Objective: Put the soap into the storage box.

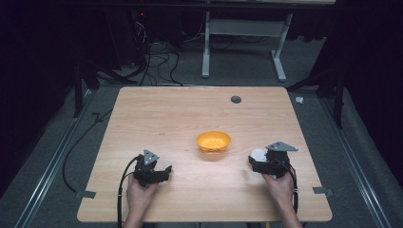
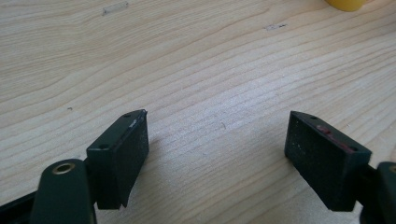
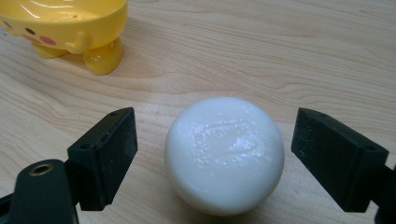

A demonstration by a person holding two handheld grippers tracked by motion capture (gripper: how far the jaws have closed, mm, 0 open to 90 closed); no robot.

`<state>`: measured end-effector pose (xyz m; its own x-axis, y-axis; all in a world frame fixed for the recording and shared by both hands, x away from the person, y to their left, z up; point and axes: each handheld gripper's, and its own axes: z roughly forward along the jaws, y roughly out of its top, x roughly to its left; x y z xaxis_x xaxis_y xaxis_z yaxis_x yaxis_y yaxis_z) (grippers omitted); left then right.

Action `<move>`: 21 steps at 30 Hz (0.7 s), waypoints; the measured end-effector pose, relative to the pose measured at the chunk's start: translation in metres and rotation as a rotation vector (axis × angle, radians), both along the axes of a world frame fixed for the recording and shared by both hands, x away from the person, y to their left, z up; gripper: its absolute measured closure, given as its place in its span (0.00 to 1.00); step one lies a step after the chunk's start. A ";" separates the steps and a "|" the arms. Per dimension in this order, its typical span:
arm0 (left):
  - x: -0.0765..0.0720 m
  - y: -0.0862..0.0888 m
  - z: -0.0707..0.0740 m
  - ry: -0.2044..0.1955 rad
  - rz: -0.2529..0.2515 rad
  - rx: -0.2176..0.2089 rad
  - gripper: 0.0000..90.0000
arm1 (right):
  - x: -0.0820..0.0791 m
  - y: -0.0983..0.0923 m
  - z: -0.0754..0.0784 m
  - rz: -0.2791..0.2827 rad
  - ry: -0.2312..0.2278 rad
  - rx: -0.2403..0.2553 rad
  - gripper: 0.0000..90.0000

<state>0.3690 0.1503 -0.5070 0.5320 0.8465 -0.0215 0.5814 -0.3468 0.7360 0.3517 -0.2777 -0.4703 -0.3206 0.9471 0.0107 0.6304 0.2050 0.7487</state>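
Clearly the work is at its beginning: the right tongs (image 3: 215,154) stand wide open around a white soap bar (image 3: 224,154), one jaw on each side of it with a visible gap on both sides, so nothing is gripped yet. The soap bar is round, glossy, with a stamped mark on top, and it lies flat on the wooden tabletop (image 3: 289,56), near its right front part in the high view (image 1: 258,154). The yellow bowl (image 1: 214,140), which has small feet and a painted face in the right gripper view (image 3: 65,23), stands near the middle of the tabletop, apart from the soap and empty as far as one can see. The left tongs (image 2: 217,154) are also wide open, holding nothing, and hover low over bare wood at the left front (image 1: 159,173). Judging from this, the closing on the soap, the lifting and probably the placing into the bowl are all left to do.
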 end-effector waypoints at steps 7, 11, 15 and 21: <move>0.000 0.000 0.000 0.000 0.000 0.000 0.25 | 0.010 0.003 -0.007 0.000 0.039 -0.014 0.16; 0.000 0.000 0.000 0.000 0.000 0.000 0.25 | 0.012 0.004 -0.010 0.000 0.046 -0.024 0.16; 0.000 0.000 0.000 0.000 0.000 0.000 0.25 | 0.012 0.003 -0.012 -0.002 0.054 -0.024 0.16; 0.000 0.000 0.000 0.000 0.000 0.000 0.25 | 0.015 0.003 -0.016 -0.010 0.060 -0.029 0.16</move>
